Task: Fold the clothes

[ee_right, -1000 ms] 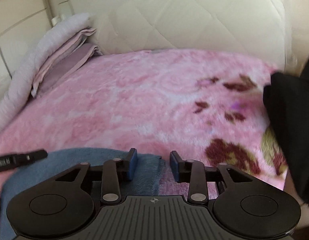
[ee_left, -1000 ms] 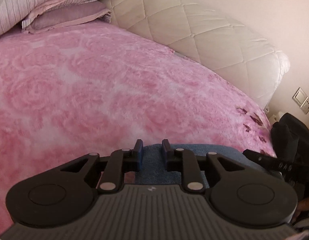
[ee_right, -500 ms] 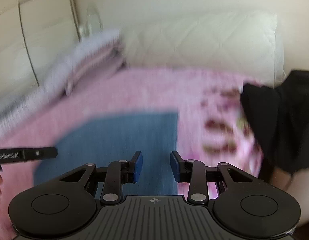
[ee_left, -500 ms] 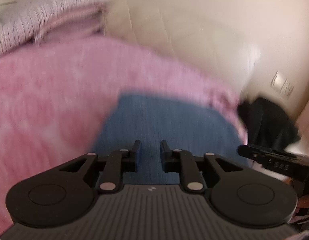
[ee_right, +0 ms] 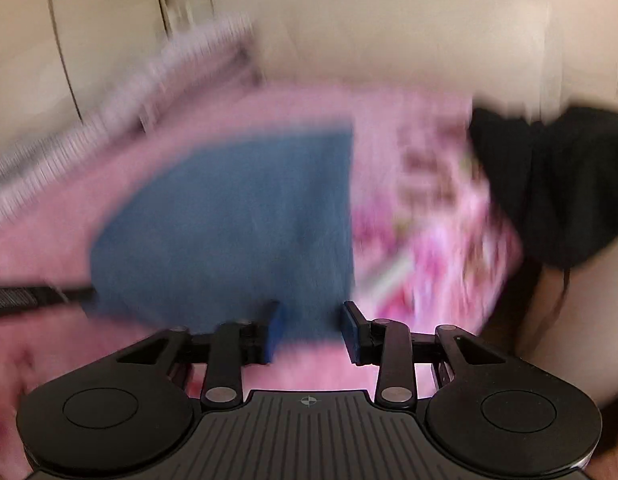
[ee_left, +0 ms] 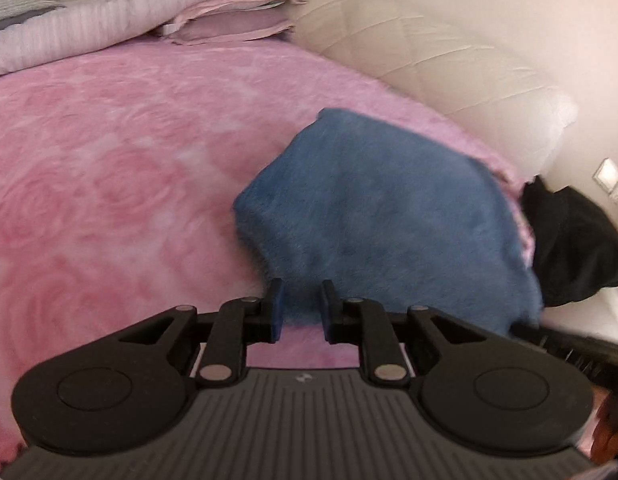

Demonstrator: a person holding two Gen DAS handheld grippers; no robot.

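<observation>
A folded blue fleece garment lies flat on the pink rose-patterned bed cover. It also shows in the blurred right wrist view. My left gripper is open and empty, just short of the garment's near edge. My right gripper is open and empty at the garment's near right corner. The right gripper's body shows at the right edge of the left wrist view, and the left gripper's body at the left edge of the right wrist view.
A black garment lies at the bed's right edge, also in the right wrist view. Folded pink pillows and a striped quilt are stacked at the far left. A cream quilted headboard runs along the back.
Both grippers have drawn back and lifted away from the blue garment, which now lies in full view on the bed. Both stay open. The right wrist view is motion-blurred.
</observation>
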